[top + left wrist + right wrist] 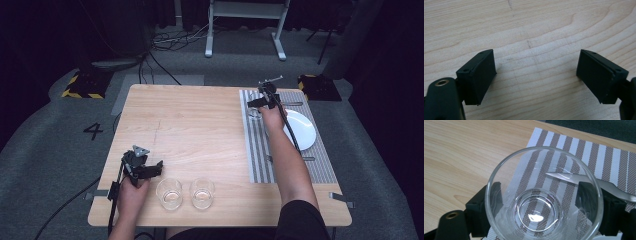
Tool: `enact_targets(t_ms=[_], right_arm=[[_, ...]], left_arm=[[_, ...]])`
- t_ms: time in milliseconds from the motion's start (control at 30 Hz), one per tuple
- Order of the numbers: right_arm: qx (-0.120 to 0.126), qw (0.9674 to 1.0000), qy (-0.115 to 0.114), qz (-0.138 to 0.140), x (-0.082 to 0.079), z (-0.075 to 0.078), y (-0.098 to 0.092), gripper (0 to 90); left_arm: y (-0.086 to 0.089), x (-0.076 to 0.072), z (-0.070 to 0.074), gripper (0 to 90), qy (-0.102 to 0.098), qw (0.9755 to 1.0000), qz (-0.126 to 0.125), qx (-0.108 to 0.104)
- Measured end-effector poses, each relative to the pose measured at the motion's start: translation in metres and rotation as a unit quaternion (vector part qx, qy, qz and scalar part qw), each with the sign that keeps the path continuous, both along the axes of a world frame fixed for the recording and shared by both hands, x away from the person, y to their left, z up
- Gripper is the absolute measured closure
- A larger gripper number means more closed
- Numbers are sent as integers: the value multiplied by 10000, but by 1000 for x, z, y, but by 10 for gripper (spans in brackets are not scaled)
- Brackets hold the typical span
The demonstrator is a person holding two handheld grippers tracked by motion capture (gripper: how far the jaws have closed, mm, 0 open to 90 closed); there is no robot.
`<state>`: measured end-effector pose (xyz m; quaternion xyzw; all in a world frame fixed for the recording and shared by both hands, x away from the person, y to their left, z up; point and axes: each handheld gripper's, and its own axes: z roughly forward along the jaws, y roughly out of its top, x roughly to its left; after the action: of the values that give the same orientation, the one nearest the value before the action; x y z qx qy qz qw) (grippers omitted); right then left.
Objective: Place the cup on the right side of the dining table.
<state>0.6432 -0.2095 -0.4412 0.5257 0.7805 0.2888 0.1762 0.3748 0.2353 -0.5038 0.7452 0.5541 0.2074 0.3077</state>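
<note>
While my right gripper (541, 205) sits at about one o'clock on the table (200, 125), its jaws stand on either side of a clear glass (544, 195) over the far left corner of the striped mat (260, 150). Both black pads lie against the glass wall, left and right, so I judge it held, though I cannot tell whether the base is resting on the mat or lifted just off it. A knife (584, 181) lies on the mat behind the glass, and a white plate (302, 129) sits at about three o'clock from the gripper.

I expect the glass to be light, rigid, smooth and breakable. Smooth pads on smooth glass can slip, so I would keep the grip low on the wall, across its widest line, with gentle pressure only.

My left gripper (536, 75) hangs at about seven o'clock, jaws spread wide over bare wood, holding nothing. Two more glasses (170, 193) stand just beside it at the near edge.
</note>
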Motion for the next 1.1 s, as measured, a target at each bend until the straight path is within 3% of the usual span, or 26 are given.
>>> enact_targets(t_ms=[367, 533, 833, 1100], right_arm=[[34, 10000, -18, 77, -5, -2, -1, 176], [-44, 9997, -243, 50, -8, 4, 1, 149], [-132, 9991, -404, 22, -18, 22, -2, 123], [-83, 9985, -520, 170, -34, 44, -7, 122]], left_arm=[[0, 0, 0, 161, 0, 10000, 0, -1], [0, 0, 0, 161, 1, 10000, 0, -1], [0, 0, 0, 161, 0, 10000, 0, -1], [0, 0, 0, 160, -5, 10000, 9, -9]])
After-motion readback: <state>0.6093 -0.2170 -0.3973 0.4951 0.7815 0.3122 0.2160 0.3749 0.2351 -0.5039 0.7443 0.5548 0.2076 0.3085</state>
